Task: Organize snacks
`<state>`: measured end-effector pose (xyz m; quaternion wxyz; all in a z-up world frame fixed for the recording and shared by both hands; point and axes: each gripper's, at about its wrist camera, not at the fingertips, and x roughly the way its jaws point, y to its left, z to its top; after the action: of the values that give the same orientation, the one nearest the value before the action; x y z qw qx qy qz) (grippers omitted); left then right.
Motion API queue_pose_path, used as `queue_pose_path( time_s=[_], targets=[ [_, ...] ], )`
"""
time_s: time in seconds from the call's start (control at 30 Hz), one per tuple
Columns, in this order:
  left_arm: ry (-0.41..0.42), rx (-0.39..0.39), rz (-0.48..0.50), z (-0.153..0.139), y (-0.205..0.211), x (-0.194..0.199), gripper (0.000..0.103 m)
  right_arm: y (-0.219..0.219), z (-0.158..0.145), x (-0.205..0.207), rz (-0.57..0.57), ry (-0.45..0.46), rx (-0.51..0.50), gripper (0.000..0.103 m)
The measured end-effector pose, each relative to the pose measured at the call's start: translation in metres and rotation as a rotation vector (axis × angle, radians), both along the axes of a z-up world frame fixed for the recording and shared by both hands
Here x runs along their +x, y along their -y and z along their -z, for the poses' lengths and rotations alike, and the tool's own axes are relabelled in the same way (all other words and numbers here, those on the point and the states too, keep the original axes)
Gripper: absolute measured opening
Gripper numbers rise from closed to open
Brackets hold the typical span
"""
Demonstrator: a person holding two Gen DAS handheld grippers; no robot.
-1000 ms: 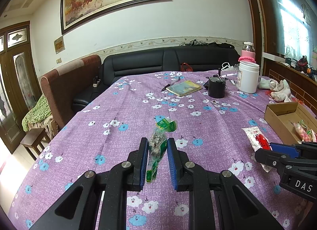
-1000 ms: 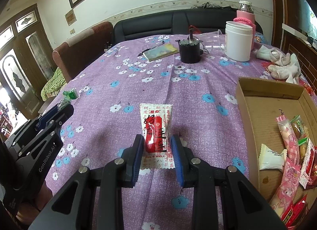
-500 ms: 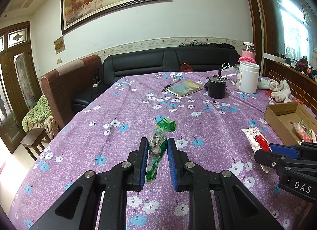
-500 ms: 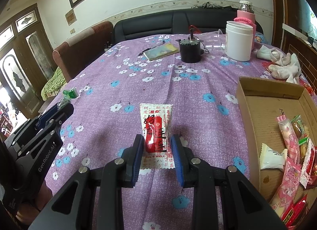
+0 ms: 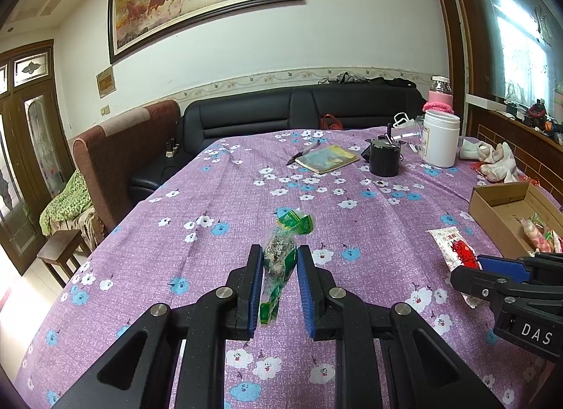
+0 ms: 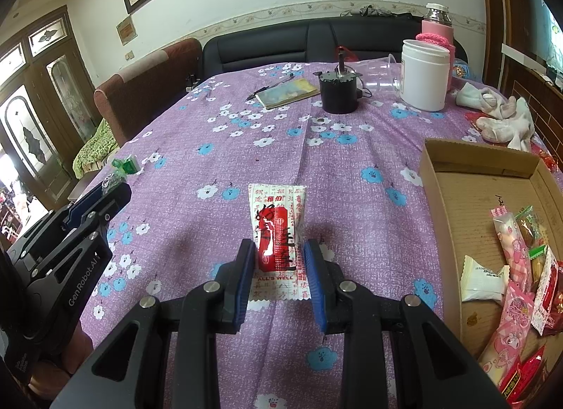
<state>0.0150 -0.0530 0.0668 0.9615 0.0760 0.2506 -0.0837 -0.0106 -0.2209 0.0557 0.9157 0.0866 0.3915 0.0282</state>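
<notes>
Your left claw (image 5: 279, 278) is pinched on the green-wrapped snack (image 5: 279, 257); your right claw (image 6: 279, 264) grips the red-and-white packet (image 6: 278, 233). Both thin wrappers could slip on the way to the cardboard box (image 6: 436, 197) right of it.

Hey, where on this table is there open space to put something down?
Bare tablecloth runs from the booklet down to both grippers. The cardboard box is free at its far end, its near end crowded with snacks. The far right around the white jar is cluttered.

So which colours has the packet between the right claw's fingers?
The packet is white with red print and a red centre; right wrist view shows it best.
</notes>
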Motion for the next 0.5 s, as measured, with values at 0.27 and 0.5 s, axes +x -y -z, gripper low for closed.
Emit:
queue_pose_path(
  time_s=[0.27, 0.5],
  targets=[
    [0.005, 0.0, -0.003, -0.0012, 0.0001, -0.0011, 0.02, -0.0003, -0.0019, -0.0011, 0.002, 0.004, -0.001, 0.028],
    [0.01, 0.0, 0.005, -0.0027, 0.0006, -0.0031, 0.02, 0.0023, -0.0055, -0.0026, 0.016, 0.012, -0.002, 0.028]
  ],
)
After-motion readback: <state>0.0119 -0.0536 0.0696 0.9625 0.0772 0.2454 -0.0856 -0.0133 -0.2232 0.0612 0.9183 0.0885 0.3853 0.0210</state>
